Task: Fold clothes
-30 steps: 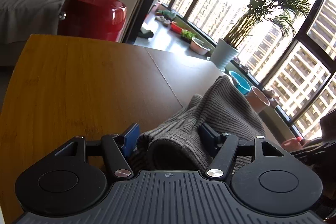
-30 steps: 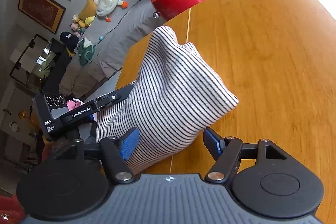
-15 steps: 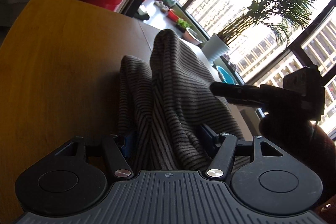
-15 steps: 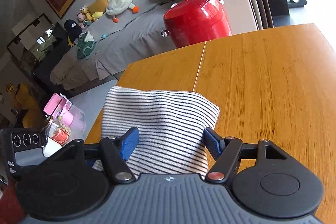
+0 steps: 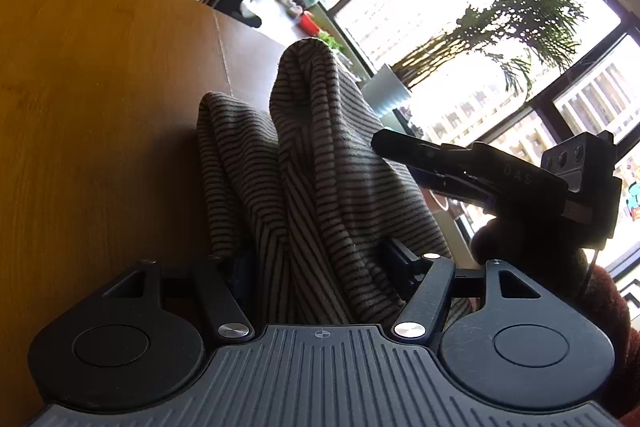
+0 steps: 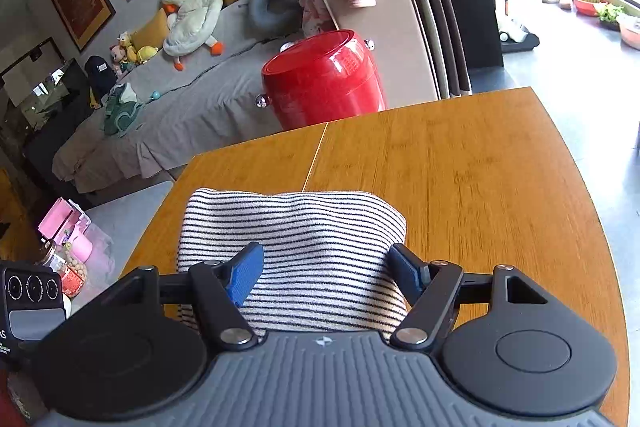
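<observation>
Left wrist view: the striped garment (image 5: 320, 167) rises from the table (image 5: 80, 107) in two upright ridges, with a thick bunch of it filling the left gripper (image 5: 320, 267).
Left tool: clamped on that bunch; the fabric hides most of both pads.
Right tool: the right gripper (image 6: 326, 271) has its blue pads at either side of a wide, flat band of the same garment and appears to be gripping it.
Reason for the hold: probably two grips on one edge, so the cloth can be carried over as a fold.
Where the garment is: near the table's front corner, partly lifted.
Only the left view shows: the ridges, the right tool from the side, and the bright window with the potted palm (image 5: 520, 7).
Only the right view shows: the neat folded front edge, bare wood beyond, the red tub (image 6: 324, 79) and the sofa (image 6: 180, 115).
</observation>
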Demonstrator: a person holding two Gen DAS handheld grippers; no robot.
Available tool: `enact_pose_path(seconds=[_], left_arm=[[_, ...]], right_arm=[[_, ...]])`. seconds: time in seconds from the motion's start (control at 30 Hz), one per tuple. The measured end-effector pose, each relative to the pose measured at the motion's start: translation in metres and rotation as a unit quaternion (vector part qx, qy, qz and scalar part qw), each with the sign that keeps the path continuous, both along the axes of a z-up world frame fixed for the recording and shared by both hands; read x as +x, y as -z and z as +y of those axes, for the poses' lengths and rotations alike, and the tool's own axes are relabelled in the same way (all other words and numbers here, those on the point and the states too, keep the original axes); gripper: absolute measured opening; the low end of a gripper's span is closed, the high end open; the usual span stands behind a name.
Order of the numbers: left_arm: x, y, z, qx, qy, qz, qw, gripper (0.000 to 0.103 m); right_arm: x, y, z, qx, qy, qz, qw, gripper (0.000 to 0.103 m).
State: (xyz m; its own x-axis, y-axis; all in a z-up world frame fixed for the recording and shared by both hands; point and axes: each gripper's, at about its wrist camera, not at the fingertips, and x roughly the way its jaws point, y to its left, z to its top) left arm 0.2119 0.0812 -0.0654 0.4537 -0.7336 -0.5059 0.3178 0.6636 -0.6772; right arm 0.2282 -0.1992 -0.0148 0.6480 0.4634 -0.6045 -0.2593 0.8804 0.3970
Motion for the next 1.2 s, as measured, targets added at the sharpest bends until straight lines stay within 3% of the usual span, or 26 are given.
enact_pose_path(seconds=[0.23,0.47,0.6,0.77,0.9,1.03,1.2], left_arm=[[-0.013,-0.007,0.025,0.015,-0.009,-0.004,0.9998,0.072],[-0.033,-0.018,0.025,0.040,0.008,-0.025,0.9989,0.067],[-0.032,-0.016,0.019,0.038,0.019,-0.020,0.9989,0.062],[-0.033,-0.014,0.011,0.043,0.029,-0.020,0.9984,0.062],[-0.031,-0.011,0.008,0.041,0.025,-0.018,0.9987,0.062],[-0.031,-0.012,0.008,0.041,0.022,-0.017,0.9988,0.063],[-0.036,-0.020,0.012,0.051,0.009,-0.025,0.9983,0.069]], right_arm=[[-0.020,0.006,-0.012,0.012,-0.002,0.004,1.000,0.076],[-0.021,0.030,-0.026,0.082,0.030,0.049,0.995,0.084],[-0.013,0.039,-0.024,0.115,0.026,0.073,0.990,0.083],[-0.006,0.017,-0.004,0.096,-0.003,0.023,0.995,0.077],[0.005,0.026,0.016,0.004,0.000,0.030,1.000,0.077],[0.001,0.028,0.013,0.002,0.002,0.021,1.000,0.077],[-0.028,0.005,0.018,-0.063,-0.017,-0.052,0.997,0.080]])
